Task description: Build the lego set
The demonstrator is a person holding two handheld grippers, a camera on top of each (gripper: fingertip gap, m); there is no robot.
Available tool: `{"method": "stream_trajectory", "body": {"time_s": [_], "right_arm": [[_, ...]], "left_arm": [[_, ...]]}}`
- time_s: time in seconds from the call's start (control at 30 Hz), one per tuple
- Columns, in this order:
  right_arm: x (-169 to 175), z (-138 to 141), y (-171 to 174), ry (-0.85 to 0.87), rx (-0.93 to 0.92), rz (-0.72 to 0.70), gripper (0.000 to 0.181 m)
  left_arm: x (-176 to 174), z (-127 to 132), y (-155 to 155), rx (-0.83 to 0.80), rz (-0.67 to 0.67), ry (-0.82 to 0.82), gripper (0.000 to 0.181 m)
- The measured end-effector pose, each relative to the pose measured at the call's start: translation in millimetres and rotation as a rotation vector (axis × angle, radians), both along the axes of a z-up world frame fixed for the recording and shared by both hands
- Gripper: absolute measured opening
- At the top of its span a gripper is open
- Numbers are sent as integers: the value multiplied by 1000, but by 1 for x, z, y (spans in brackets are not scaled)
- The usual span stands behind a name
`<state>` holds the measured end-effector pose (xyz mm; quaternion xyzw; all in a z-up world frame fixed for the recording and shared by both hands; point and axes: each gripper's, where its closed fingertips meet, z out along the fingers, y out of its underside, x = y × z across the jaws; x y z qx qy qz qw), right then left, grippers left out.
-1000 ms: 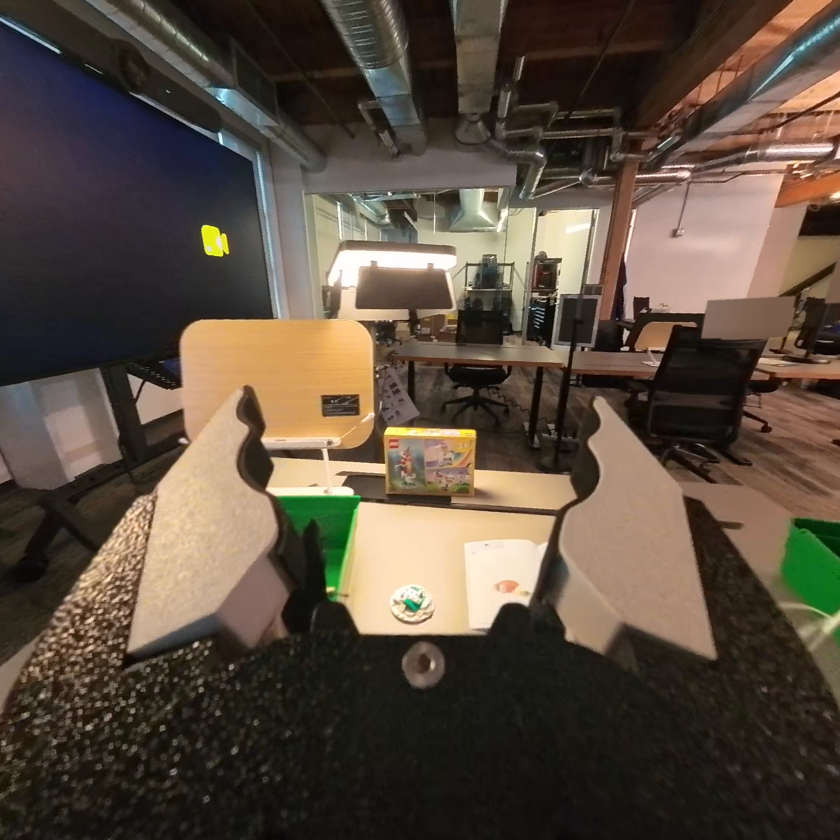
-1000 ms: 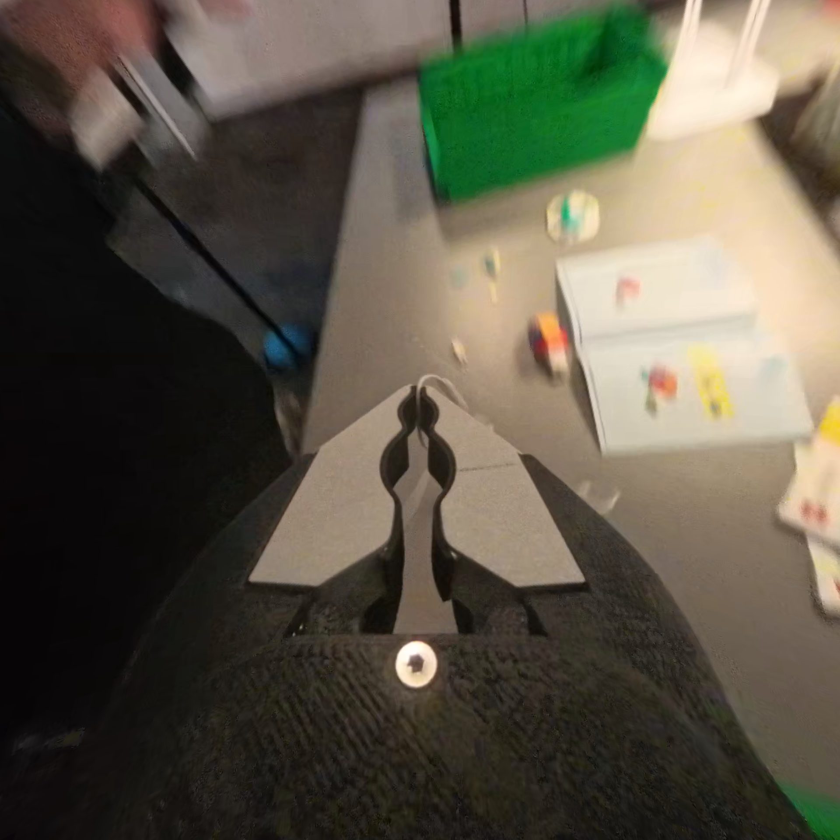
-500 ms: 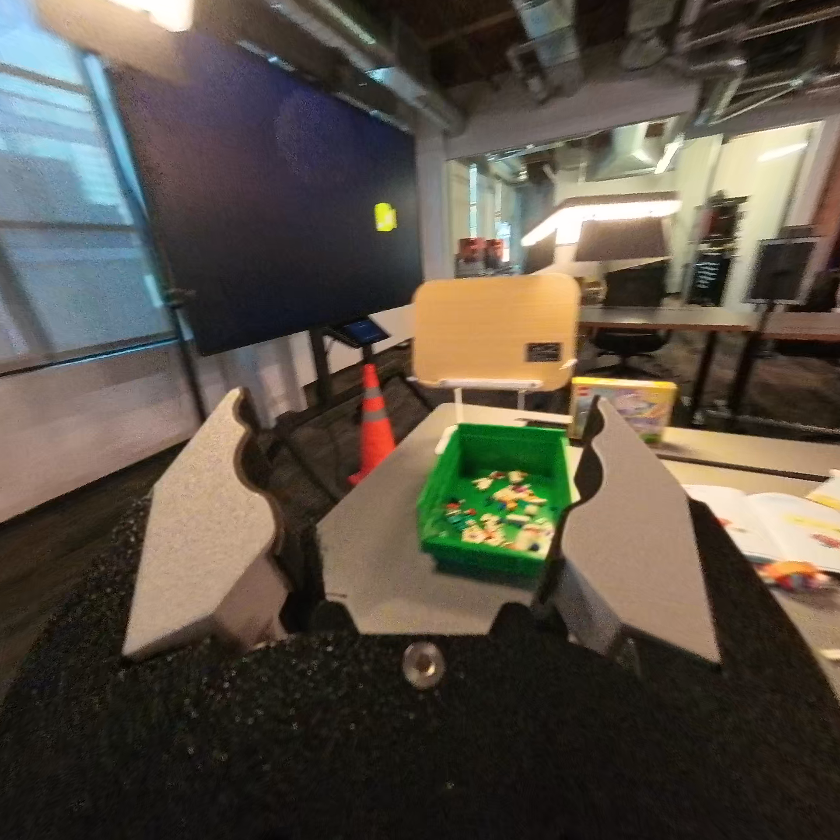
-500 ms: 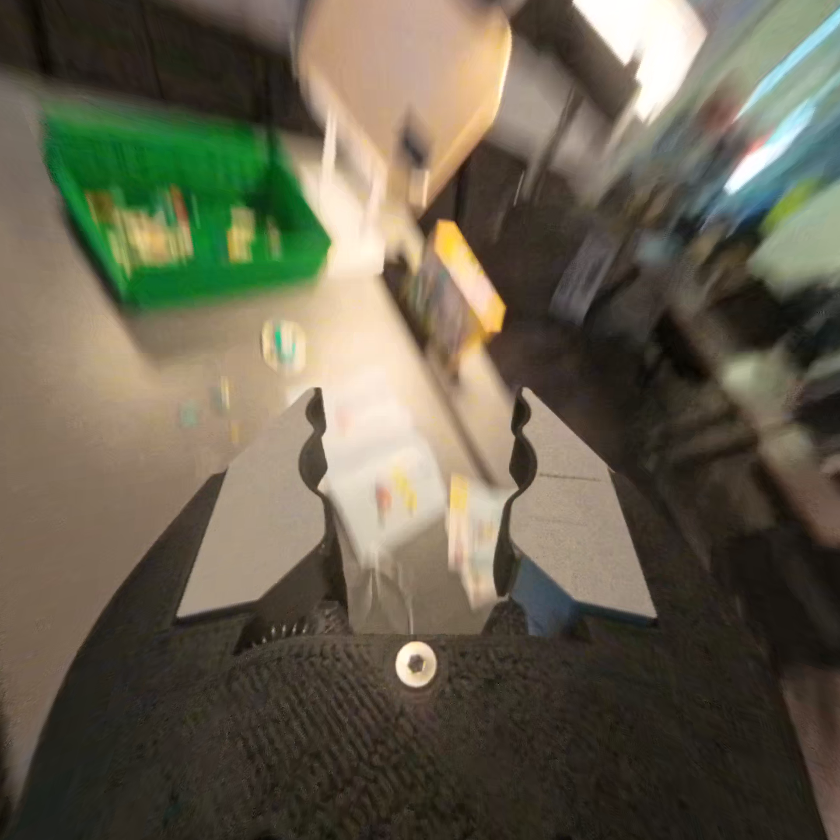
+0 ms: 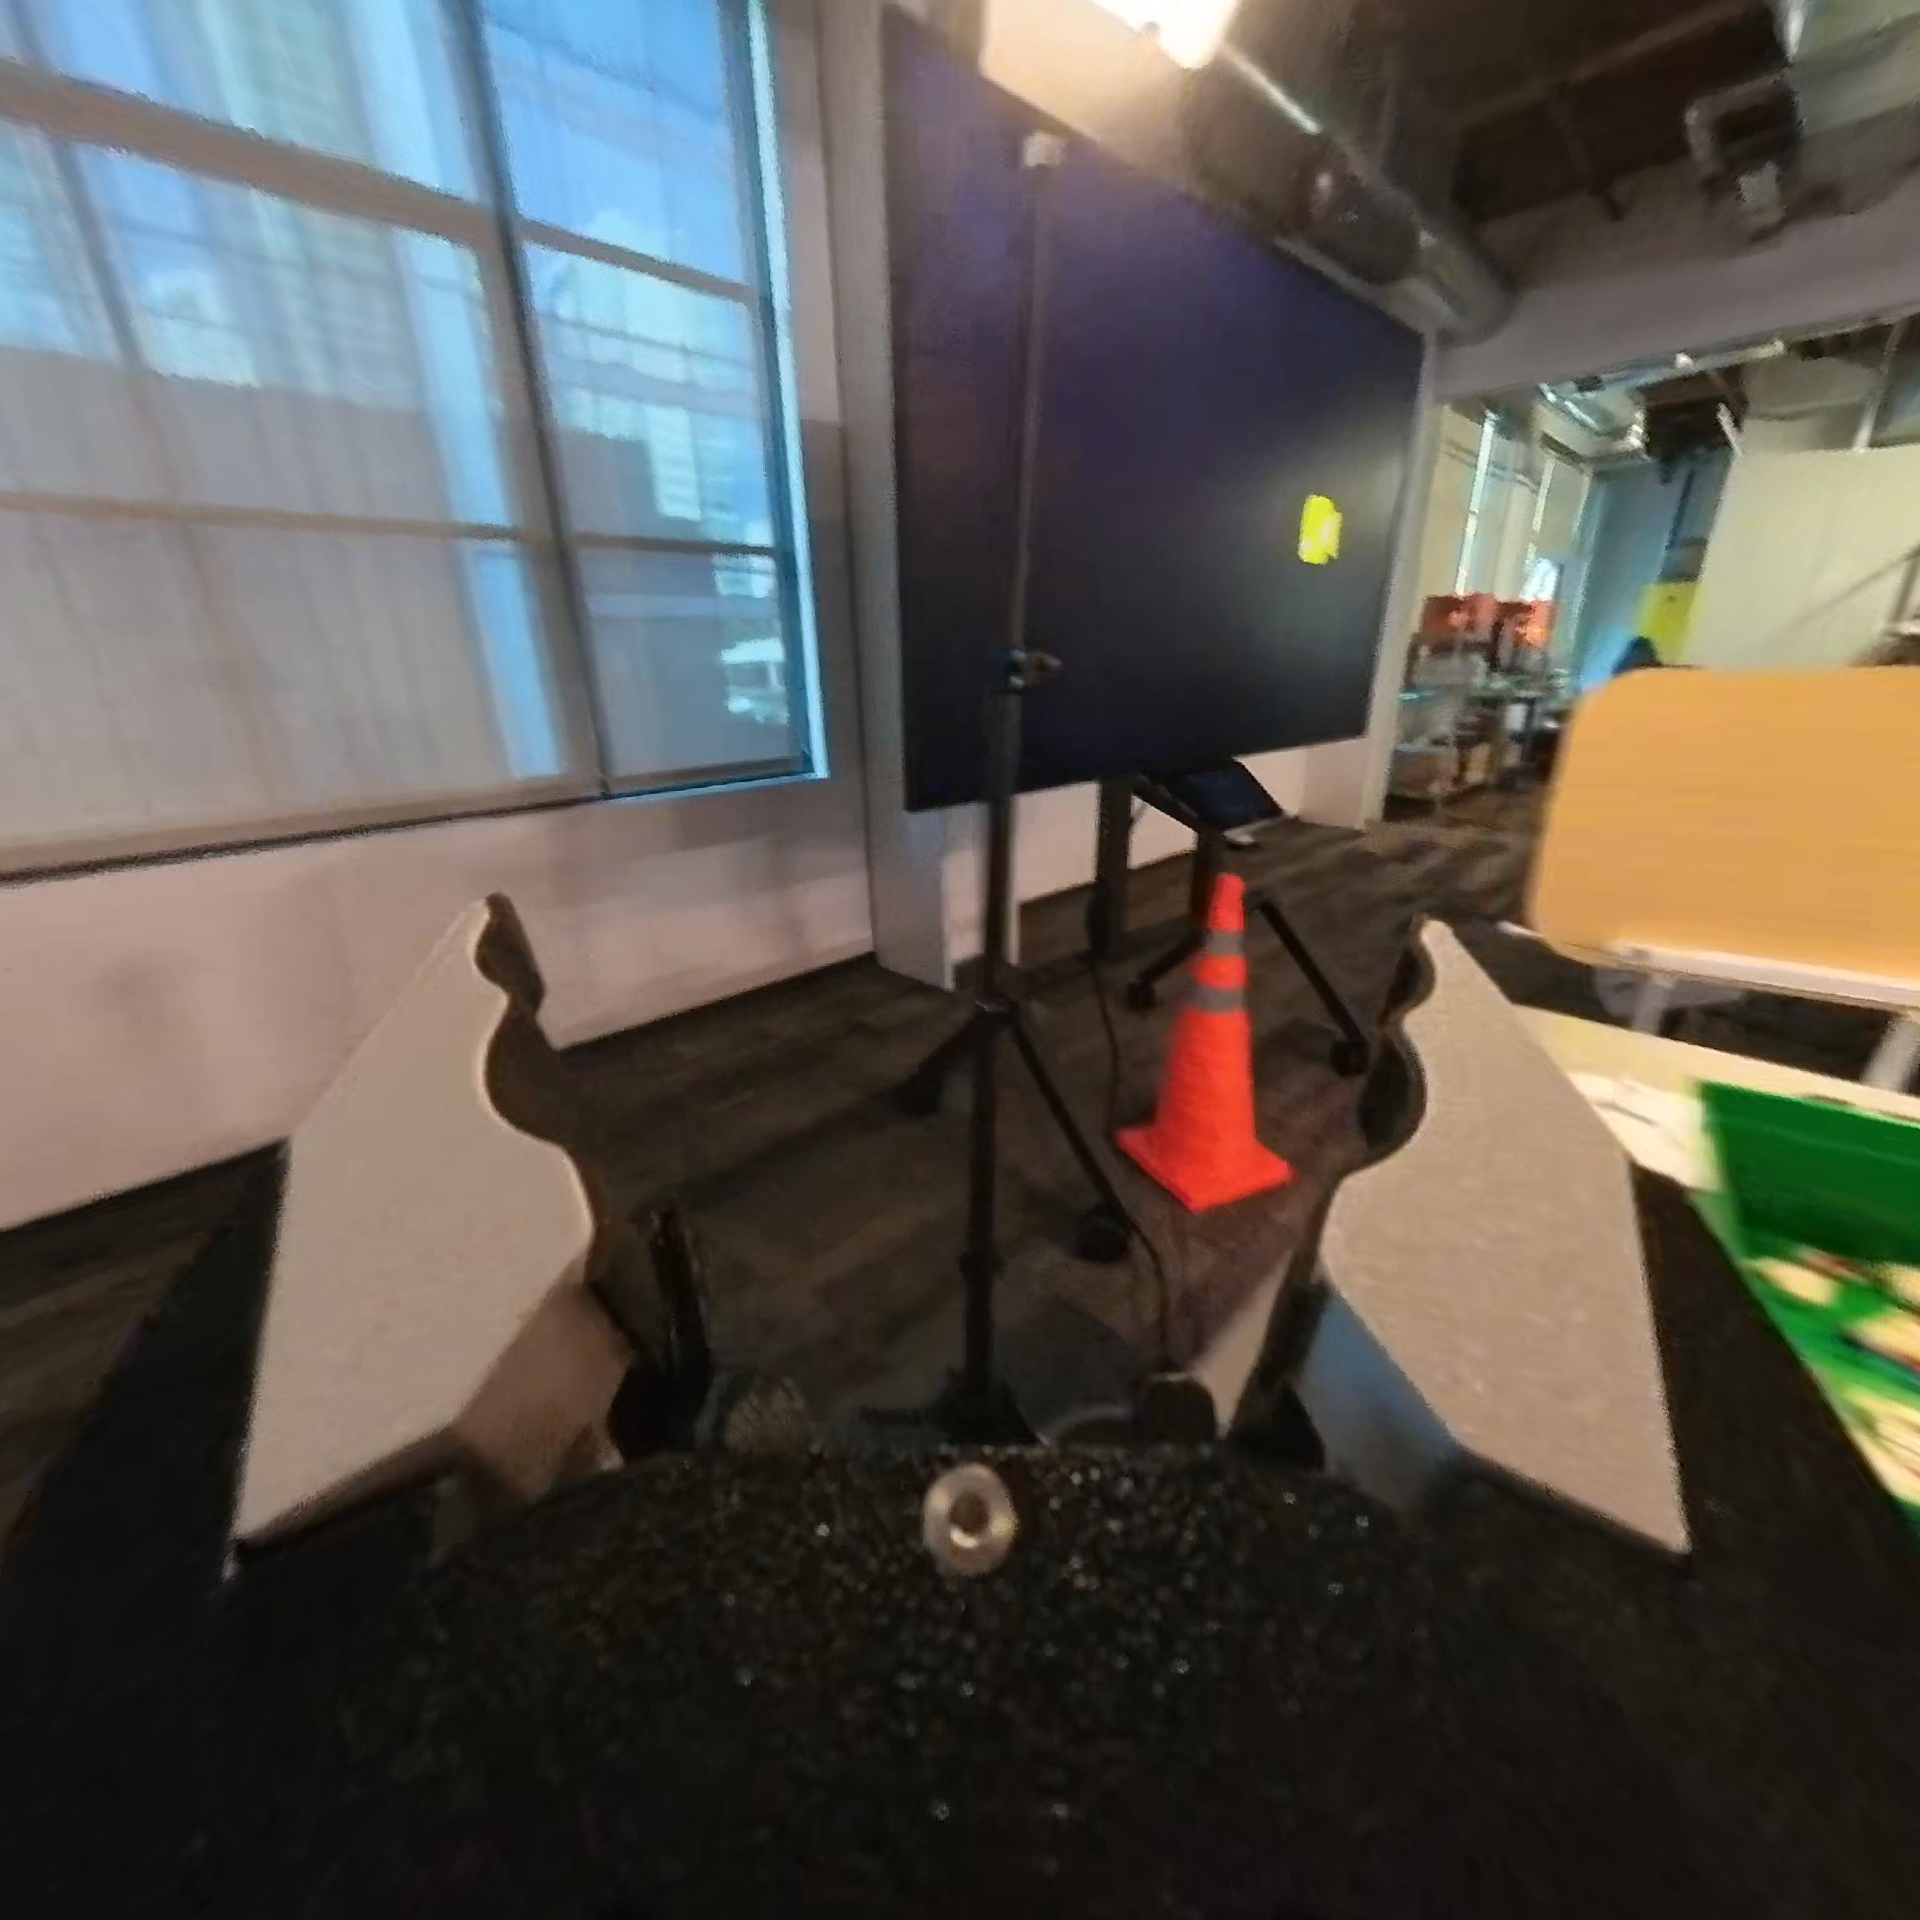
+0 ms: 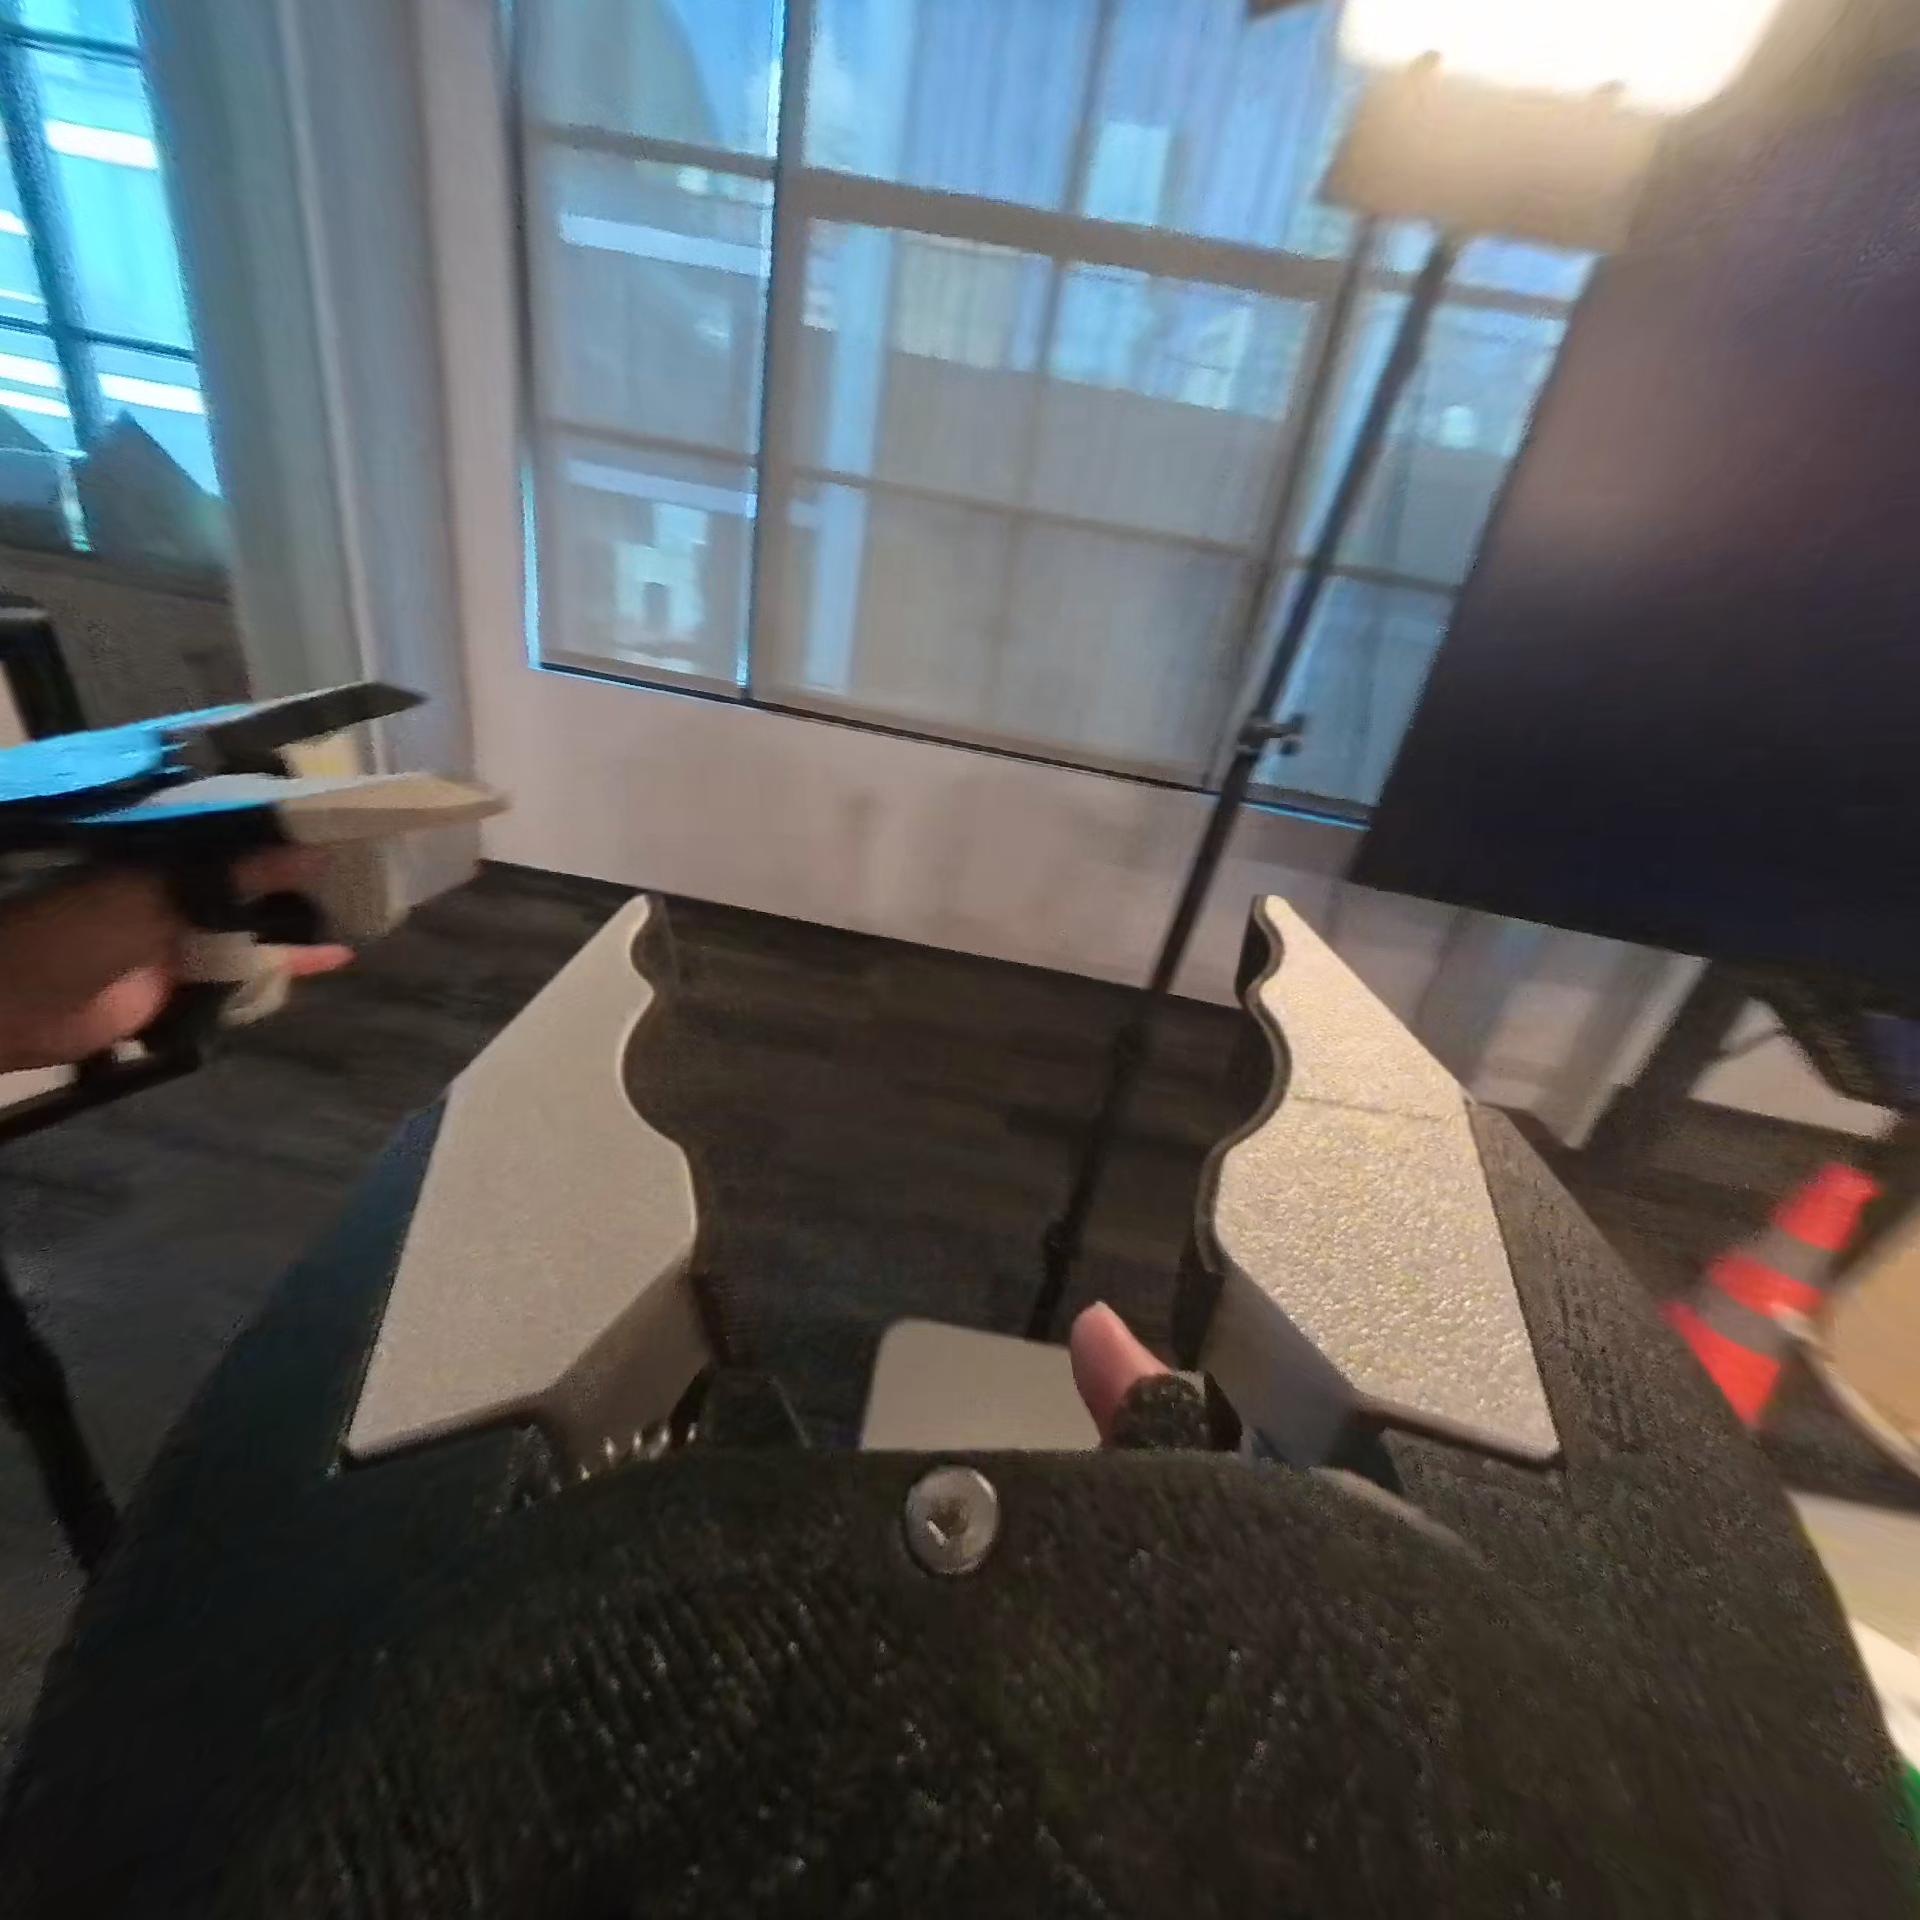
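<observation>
My left gripper (image 5: 961,925) is open and empty, held up in the air and facing the window wall and the floor. A green bin of loose lego pieces (image 5: 1829,1216) shows blurred at the right edge of the left wrist view. My right gripper (image 6: 951,920) is open and empty, also facing the windows, off the table. The left gripper shows again in the right wrist view (image 6: 343,769) at the far left, held by a hand (image 6: 83,977). A fingertip (image 6: 1101,1361) shows between the right gripper's fingers at their base. No built model is in view.
A black tripod stand (image 5: 987,1039) rises straight ahead over dark carpet. An orange traffic cone (image 5: 1205,1060) stands on the floor beside a large dark screen on a wheeled stand (image 5: 1143,478). A wooden chair back (image 5: 1725,821) is at right. The cone also shows in the right wrist view (image 6: 1787,1278).
Both grippers have swung left, away from the table, which has left both views bar the bin's edge. The right gripper, shut on something pale a second ago, is now open.
</observation>
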<state>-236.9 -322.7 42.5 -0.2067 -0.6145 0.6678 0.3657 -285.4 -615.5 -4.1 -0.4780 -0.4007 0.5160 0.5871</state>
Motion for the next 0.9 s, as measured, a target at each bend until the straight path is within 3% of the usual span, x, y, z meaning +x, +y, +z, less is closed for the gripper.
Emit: {"method": "stream_trajectory", "body": {"time_s": [0.13,0.27,0.37,0.5,0.7,0.8,0.9], "right_arm": [[-67,-27,-105,-23,34,83,111],[-157,-47,-204,6,30,100,109],[-231,-56,-274,-23,22,102,109],[-307,-62,-360,-35,59,151,109],[-412,-84,-443,-29,95,95,108],[-480,-99,-471,-27,107,4,107],[-562,-108,-488,-27,65,-155,105]], "left_arm": [[-110,5,-101,-65,130,18,158],[-204,16,-210,-18,207,31,159],[-269,11,-269,32,201,-37,159],[-326,10,-341,48,253,-28,159],[-418,-39,-440,52,305,-53,159],[-487,-71,-471,-4,239,-109,159],[-571,-95,-482,-64,115,-132,158]]}}
